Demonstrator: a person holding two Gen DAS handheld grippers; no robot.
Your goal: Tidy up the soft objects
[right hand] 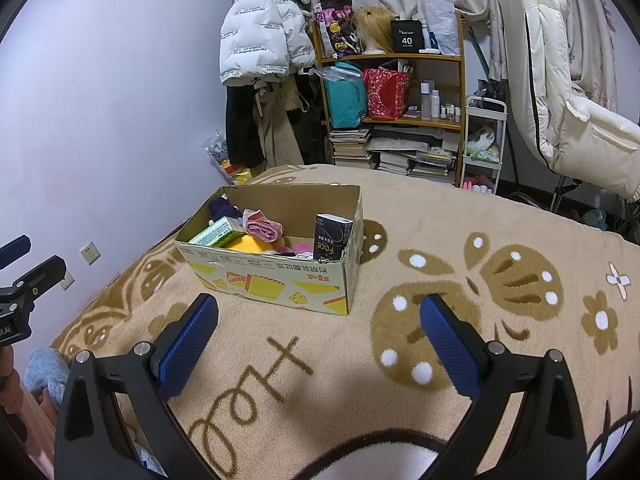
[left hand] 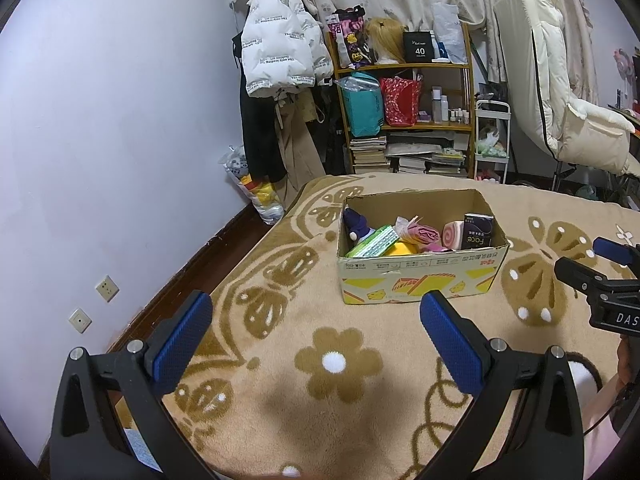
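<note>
An open cardboard box [left hand: 420, 280] [right hand: 276, 280] stands on a beige patterned blanket. Inside lie a green tissue pack [left hand: 374, 242] [right hand: 218, 232], a pink rolled cloth [left hand: 424, 234] [right hand: 264, 228], a dark purple tissue pack [left hand: 478, 232] [right hand: 332, 238], a pink-and-white roll [left hand: 454, 234], something yellow [left hand: 402, 248] [right hand: 250, 245] and a navy soft item [left hand: 356, 222] [right hand: 220, 206]. My left gripper [left hand: 316, 320] hovers open and empty just in front of the box. My right gripper [right hand: 320, 320] is open and empty too, in front of the box's right corner. Each gripper shows at the edge of the other's view.
The blanket [left hand: 340, 360] [right hand: 440, 240] covers a bed beside a lilac wall with sockets [left hand: 107, 288]. Behind the bed stand a cluttered wooden shelf [left hand: 404, 116] [right hand: 394, 80], hanging jackets [left hand: 280, 40], a small white cart [left hand: 492, 140] and a white padded chair [right hand: 560, 80]. A grey-blue cloth [right hand: 46, 372] lies at the lower left.
</note>
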